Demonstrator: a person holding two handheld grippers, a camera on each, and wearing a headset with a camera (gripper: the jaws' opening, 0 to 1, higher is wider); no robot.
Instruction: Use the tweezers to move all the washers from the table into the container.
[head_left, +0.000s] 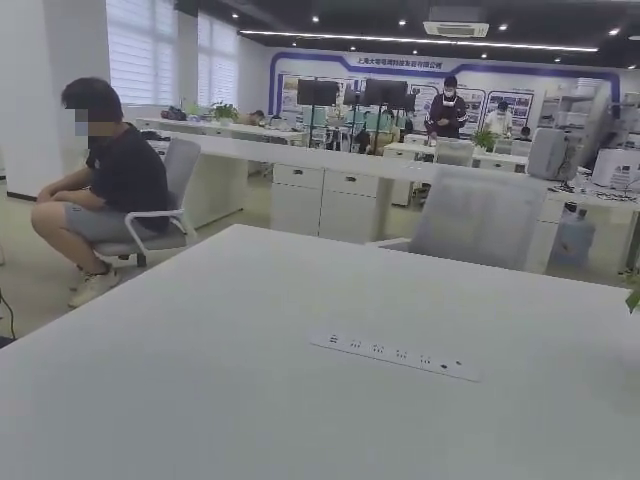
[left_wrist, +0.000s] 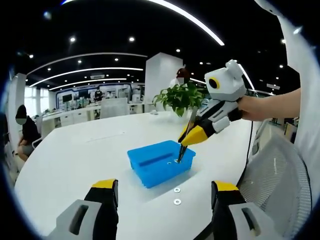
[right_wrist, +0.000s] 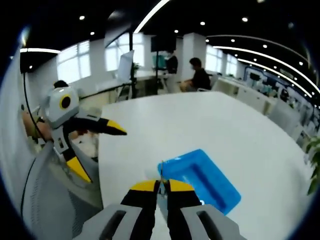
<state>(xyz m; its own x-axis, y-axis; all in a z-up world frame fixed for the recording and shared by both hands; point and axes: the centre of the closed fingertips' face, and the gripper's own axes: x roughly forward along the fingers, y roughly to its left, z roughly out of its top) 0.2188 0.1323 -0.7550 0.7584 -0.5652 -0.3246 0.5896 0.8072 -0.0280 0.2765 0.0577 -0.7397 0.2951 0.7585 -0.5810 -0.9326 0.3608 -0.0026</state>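
The right gripper (left_wrist: 189, 138) is clamped tight on slim metal tweezers (left_wrist: 180, 153). It holds them steeply tilted, tips pointing down into a shallow, rectangular blue plastic container (left_wrist: 150, 170) close to one edge of the smooth white tabletop (left_wrist: 85, 150). Two small flat ring washers (left_wrist: 177, 190) lie between container and edge. The left gripper (left_wrist: 164, 186) has its jaws spread wide, holding nothing.

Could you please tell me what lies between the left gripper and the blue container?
In the left gripper view, two washers lie on the white table between the open left gripper and the near wall of the blue container.
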